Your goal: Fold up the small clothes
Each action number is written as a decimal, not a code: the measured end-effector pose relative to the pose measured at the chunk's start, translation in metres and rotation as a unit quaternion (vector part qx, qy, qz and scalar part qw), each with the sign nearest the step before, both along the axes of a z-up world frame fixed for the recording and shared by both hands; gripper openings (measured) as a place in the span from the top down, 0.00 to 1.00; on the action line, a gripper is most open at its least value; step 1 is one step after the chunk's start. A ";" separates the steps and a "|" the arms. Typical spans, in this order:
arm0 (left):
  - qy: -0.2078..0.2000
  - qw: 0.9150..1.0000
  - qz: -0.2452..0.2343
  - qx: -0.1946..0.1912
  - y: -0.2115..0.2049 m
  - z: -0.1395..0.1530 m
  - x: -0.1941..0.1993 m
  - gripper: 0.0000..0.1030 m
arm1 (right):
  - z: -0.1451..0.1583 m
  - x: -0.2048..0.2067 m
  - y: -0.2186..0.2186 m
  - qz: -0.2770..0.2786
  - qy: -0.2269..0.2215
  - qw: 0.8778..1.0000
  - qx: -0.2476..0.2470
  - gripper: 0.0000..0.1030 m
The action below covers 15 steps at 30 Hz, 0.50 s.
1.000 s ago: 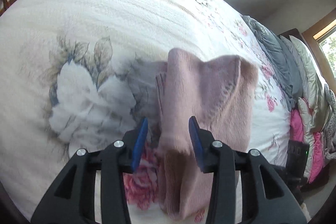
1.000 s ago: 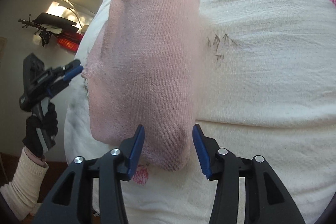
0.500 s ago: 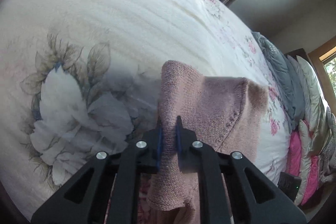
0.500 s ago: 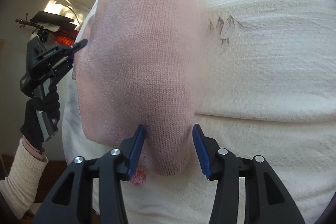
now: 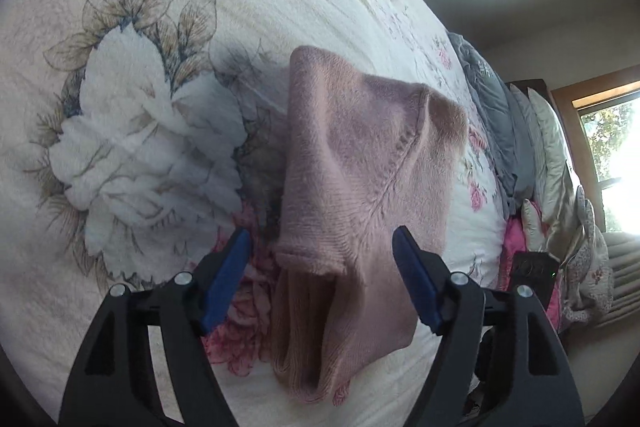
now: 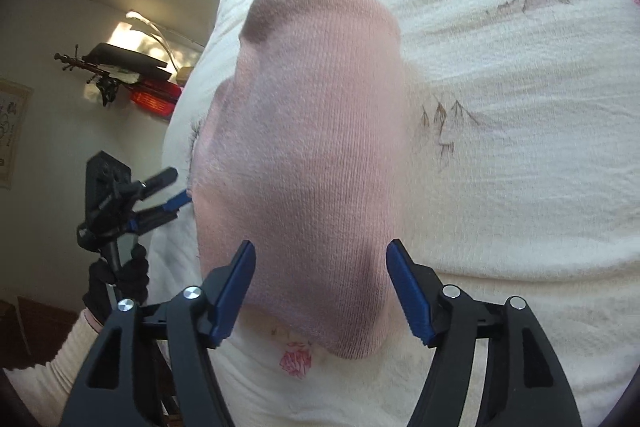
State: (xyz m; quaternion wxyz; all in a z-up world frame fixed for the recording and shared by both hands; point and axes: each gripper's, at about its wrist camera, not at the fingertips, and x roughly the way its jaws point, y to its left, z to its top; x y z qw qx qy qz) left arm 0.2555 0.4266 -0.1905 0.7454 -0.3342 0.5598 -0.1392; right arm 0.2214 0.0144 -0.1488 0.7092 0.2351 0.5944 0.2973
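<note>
Pink sock (image 5: 360,163) folded over, lying on floral quilt (image 5: 160,27). Left gripper (image 5: 322,273) spread wide, cuff end of sock between the blue pads (image 5: 224,279), neither touching. Right gripper (image 6: 320,287) likewise spread, toe end (image 6: 352,331) lying between the tips, untouched. Gloved hand (image 6: 120,283) on left tool's handle.

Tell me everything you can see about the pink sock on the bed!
The pink sock is soft, fuzzy knit, folded over on itself on the flowery bedspread. Its ribbed cuff opening faces the left gripper, with a stitched heel seam curving across the top layer. From the right wrist view its rounded end lies between the open fingers of the right gripper. Neither gripper pinches it; only the bedspread touches it.
</note>
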 end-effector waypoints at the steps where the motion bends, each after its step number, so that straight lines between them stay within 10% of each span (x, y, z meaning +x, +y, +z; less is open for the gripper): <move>1: 0.011 1.000 0.004 -0.013 0.000 -0.010 0.003 0.29 | -0.001 0.004 -0.001 -0.002 0.001 1.000 0.005 0.32; 9: 0.020 0.995 -0.001 -0.102 -0.016 -0.054 0.019 0.29 | -0.029 0.034 -0.006 -0.014 0.031 0.998 0.057 0.26; 15: -0.004 0.994 -0.065 -0.088 -0.053 -0.057 0.041 0.23 | -0.062 0.060 -0.006 -0.025 0.061 0.993 0.098 0.18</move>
